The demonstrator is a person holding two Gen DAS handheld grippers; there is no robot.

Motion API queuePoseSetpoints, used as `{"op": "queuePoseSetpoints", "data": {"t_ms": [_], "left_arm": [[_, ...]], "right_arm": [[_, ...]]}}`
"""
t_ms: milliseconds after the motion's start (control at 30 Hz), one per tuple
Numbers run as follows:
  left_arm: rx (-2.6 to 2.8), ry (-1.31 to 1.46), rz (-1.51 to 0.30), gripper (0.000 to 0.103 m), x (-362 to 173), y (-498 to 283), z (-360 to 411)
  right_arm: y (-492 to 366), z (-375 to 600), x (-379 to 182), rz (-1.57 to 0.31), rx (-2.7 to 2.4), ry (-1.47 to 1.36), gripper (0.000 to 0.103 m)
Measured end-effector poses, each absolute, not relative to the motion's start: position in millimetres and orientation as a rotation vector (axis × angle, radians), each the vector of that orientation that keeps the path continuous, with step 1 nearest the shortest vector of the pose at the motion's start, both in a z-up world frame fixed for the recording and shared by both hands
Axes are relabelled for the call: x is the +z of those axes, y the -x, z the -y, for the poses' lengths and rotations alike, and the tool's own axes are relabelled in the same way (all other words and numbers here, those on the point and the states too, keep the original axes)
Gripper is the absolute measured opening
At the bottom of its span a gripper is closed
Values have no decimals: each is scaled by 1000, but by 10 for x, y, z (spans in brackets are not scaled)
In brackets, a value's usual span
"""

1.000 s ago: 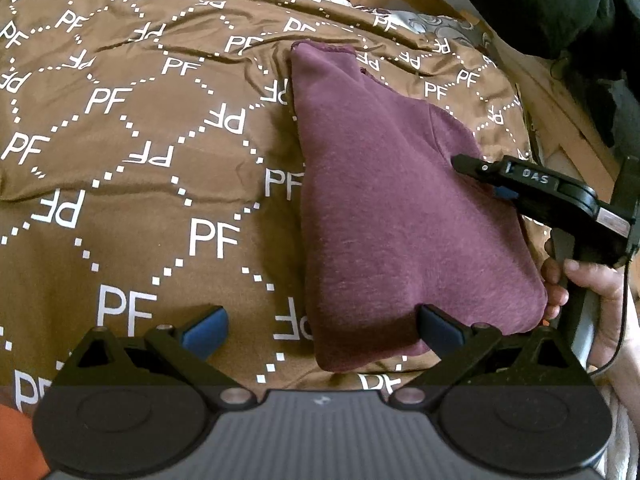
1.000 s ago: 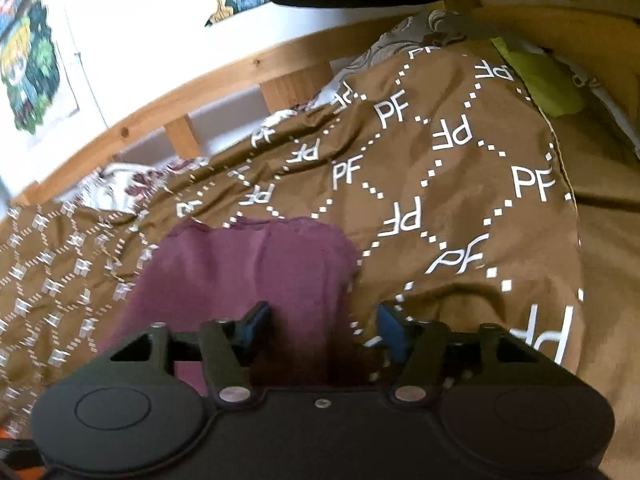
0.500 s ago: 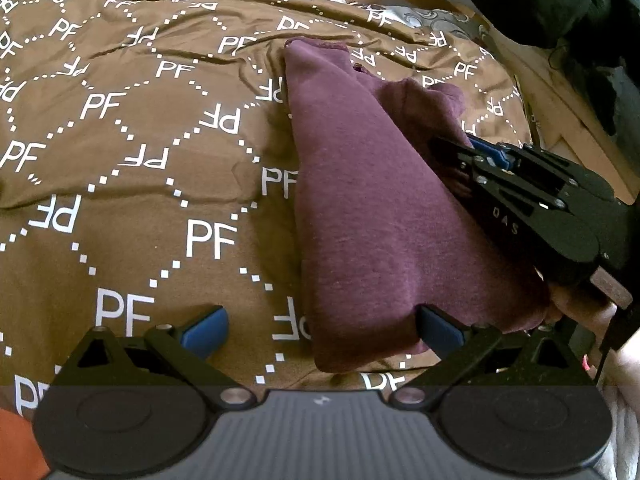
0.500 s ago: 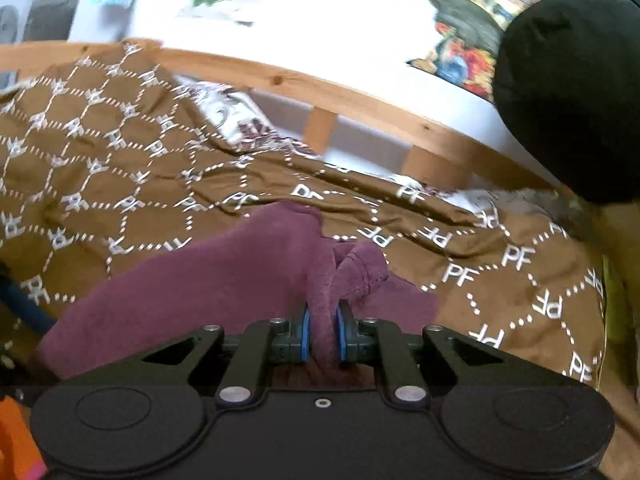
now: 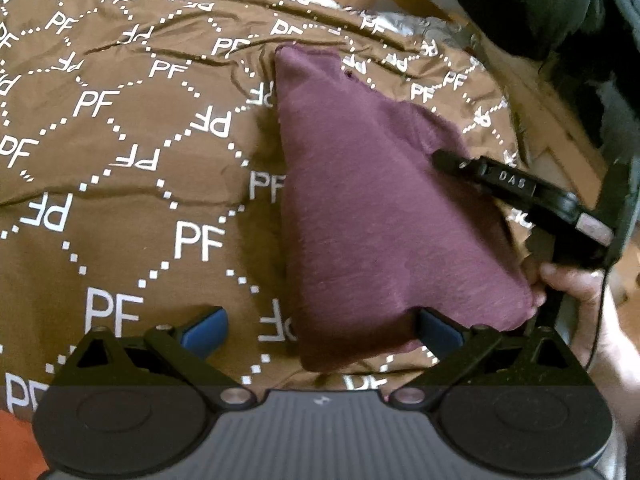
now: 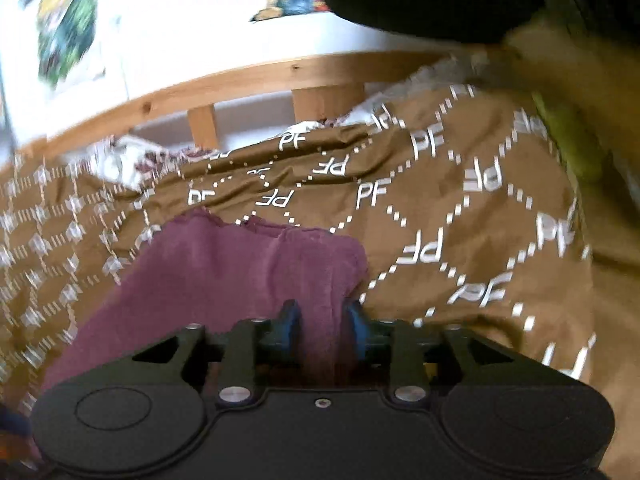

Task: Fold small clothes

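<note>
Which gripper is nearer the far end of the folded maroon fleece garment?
Right. The right gripper straddles the folded maroon fleece garment at its side edge, jaws partly open; the left gripper sits wide open at the near end.

A brown bedspread (image 6: 460, 208) printed with white PF letters and dotted diamonds covers the bed, creased in soft folds. Behind the bedspread runs a pale wooden bed rail (image 6: 248, 80) on short posts, and above that rail a bright white wall (image 6: 180, 28) carries colourful posters (image 6: 64, 20), blurred in the daylight
</note>
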State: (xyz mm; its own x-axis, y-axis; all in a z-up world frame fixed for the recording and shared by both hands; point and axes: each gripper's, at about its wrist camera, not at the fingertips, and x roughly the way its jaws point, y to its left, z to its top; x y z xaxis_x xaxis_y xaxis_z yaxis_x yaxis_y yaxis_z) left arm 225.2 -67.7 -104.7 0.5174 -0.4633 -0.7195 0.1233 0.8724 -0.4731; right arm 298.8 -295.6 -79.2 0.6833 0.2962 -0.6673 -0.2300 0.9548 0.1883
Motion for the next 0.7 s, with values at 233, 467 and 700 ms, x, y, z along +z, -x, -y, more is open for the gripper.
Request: {"op": "queuePoseSetpoints", "data": {"t_ms": [233, 467, 700], "left_arm": [[-382, 375, -903, 102, -958, -2299, 712], [-388, 353, -909, 102, -1052, -2469, 773], [-409, 413, -945, 103, -1154, -2542, 715]], "right_arm": [[-3122, 3102, -941, -840, 299, -269, 71], [-3168, 2995, -1013, -849, 317, -221, 78], [-3155, 2967, -1037, -872, 334, -245, 47]]}}
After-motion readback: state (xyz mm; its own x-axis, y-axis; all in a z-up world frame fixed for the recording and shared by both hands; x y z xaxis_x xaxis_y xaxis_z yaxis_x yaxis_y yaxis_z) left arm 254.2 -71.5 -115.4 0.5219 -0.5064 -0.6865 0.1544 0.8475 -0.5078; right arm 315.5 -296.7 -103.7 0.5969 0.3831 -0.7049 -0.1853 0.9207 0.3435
